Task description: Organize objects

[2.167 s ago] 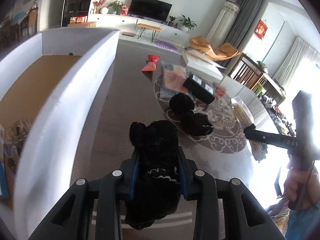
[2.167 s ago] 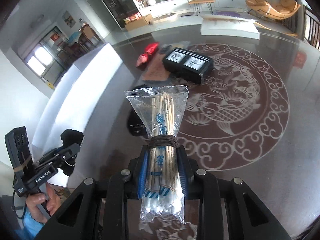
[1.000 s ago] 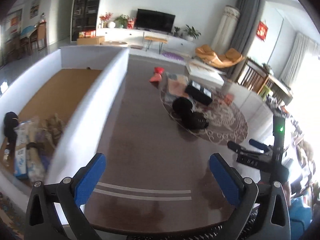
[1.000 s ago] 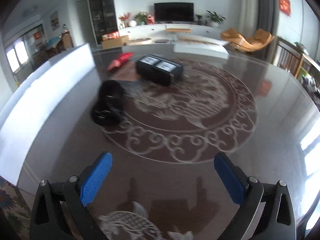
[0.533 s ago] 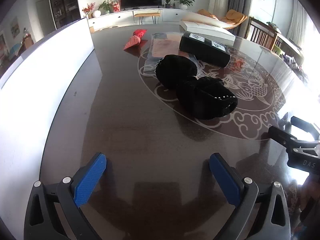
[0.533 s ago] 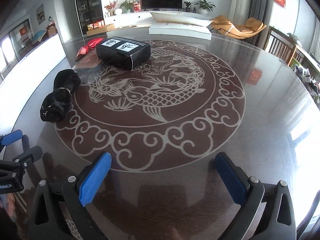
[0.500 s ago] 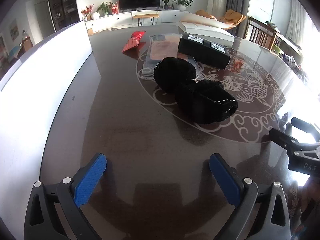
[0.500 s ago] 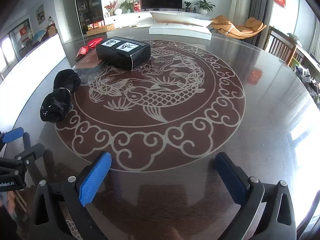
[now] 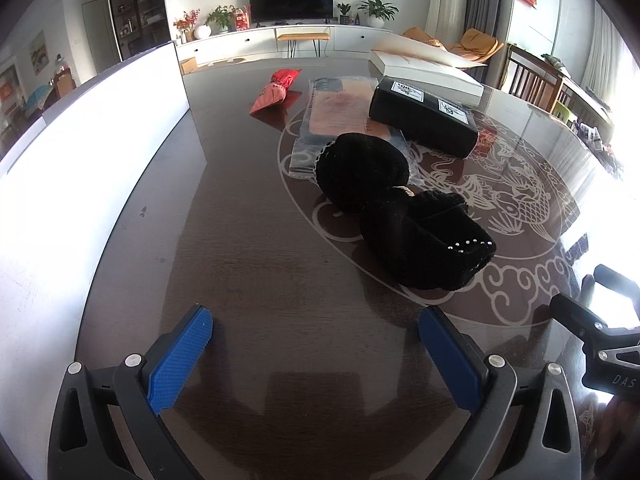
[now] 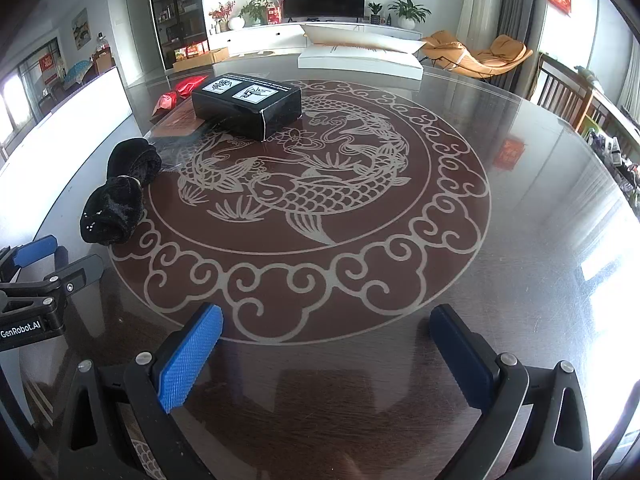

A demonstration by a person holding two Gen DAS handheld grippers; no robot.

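Both your claws stand wide open with nothing between the pads: the left claw (image 9: 316,340) faces the black socks (image 9: 404,216), lying ahead and a little right on the tabletop (image 9: 248,264), ready for a straight reach. The right claw (image 10: 326,344) hovers near the tabletop edge. Behind the socks lie a black box (image 9: 424,120), a flat packet (image 9: 340,112), possibly plastic, and a red wrapper (image 9: 276,90); the white wall (image 9: 92,168) limits your left side.

Desk (image 10: 520,240): dark wood grain, glossy, mirror-like glare; pale matt-looking fish-and-cloud inlay. Black socks (image 9: 404,208): fuzzy, plush cloth, matt, a row of small shiny studs on one cuff. Black box (image 10: 246,110): smooth card, slight sheen, white paper labels. Flat packet (image 9: 340,116): clear glossy plastic film. Red wrapper (image 9: 276,90): crinkled, shiny. Left tongs (image 9: 316,348): matt black plastic, blue ribbed pads, metal screws. Right tongs (image 10: 326,346): same make.
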